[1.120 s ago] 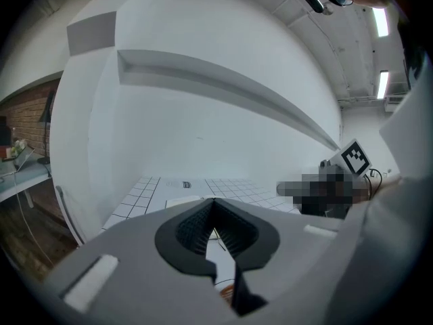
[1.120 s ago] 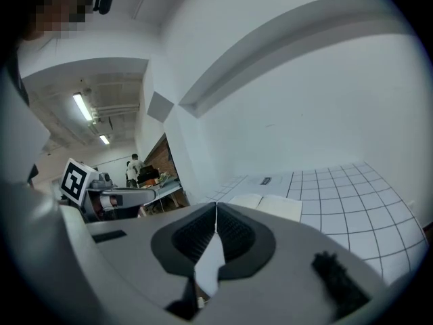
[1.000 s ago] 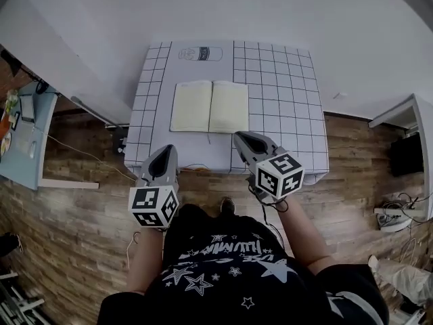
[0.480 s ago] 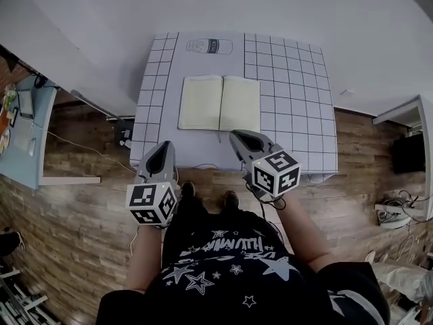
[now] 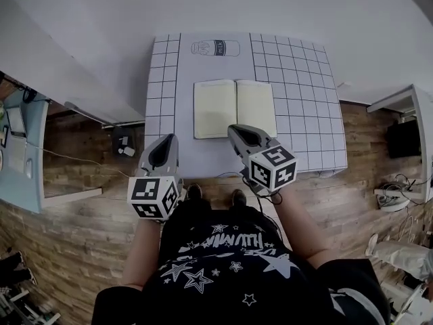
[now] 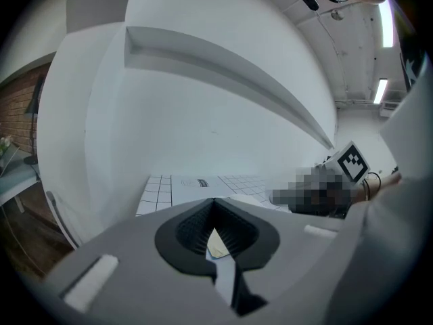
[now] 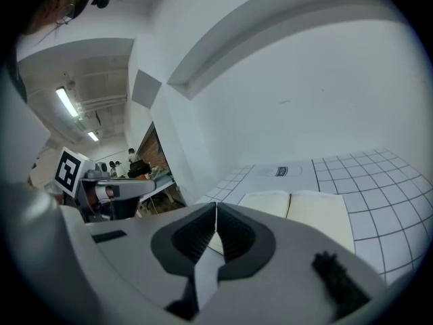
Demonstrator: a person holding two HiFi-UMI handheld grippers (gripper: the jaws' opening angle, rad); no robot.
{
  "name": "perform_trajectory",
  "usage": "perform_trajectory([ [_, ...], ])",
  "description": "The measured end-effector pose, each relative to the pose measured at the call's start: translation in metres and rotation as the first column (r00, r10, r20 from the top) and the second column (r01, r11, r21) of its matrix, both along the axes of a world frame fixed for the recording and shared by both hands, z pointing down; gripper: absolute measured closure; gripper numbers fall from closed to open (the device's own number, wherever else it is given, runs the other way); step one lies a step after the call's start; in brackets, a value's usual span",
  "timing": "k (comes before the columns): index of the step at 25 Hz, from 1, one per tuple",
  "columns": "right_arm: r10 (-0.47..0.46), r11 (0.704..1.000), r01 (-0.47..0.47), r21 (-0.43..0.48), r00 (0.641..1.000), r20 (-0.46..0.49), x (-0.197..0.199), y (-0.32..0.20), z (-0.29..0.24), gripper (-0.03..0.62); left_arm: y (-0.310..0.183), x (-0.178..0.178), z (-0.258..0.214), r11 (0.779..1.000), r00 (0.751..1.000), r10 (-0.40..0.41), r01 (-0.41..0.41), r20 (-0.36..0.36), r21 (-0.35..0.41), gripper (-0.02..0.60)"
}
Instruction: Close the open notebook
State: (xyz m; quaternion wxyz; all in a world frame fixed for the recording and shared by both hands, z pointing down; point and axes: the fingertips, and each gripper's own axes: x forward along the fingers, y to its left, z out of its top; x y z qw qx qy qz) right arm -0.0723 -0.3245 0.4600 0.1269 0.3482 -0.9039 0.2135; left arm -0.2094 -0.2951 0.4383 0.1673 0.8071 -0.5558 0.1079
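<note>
Right gripper (image 5: pixel 235 130) nearer; notebook (image 5: pixel 235 107) beyond jaws

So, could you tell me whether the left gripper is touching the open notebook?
Apart. The head view shows the left gripper to the left of the notebook, with a strip of bare table between them.

Notebook (image 5: pixel 235 108) pages of matt cream paper on a smooth white gridded table (image 5: pixel 304 100); brown wood-plank floor (image 5: pixel 74 235); left gripper (image 5: pixel 168 139) and right gripper (image 5: pixel 234 129) in matt grey plastic.
</note>
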Motion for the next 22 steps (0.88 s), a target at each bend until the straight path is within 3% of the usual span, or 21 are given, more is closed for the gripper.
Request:
perform_trajectory([
  [6, -0.008, 0.994, -0.003, -0.112, 0.994, -0.105, -0.037, -0.001, 0.041, 0.577, -0.020, -0.025, 0.017, 0.997, 0.997, 0.074, -0.075, -0.027, -0.031, 0.572],
  [13, -0.061, 0.985, 0.021, -0.171, 0.971, -0.233, -0.075, 0.007, 0.081, 0.576, -0.031, -0.042, 0.037, 0.987, 0.987, 0.149, -0.152, -0.057, -0.059, 0.572],
  [14, -0.068, 0.983, 0.023, -0.181, 0.967, -0.245, -0.079, 0.008, 0.086, 0.570, -0.032, -0.044, 0.038, 0.985, 0.986, 0.158, -0.162, -0.060, -0.061, 0.572],
  [16, -0.084, 0.978, 0.028, -0.206, 0.959, -0.271, -0.086, 0.008, 0.097, 0.494, -0.035, -0.050, 0.041, 0.983, 0.984, 0.168, -0.172, -0.065, -0.064, 0.572],
  [22, -0.126, 0.982, 0.055, -0.181, 0.905, -0.406, -0.098, 0.004, 0.117, 0.476, -0.035, -0.064, 0.048, 0.980, 0.981, 0.179, -0.184, -0.070, -0.080, 0.572],
])
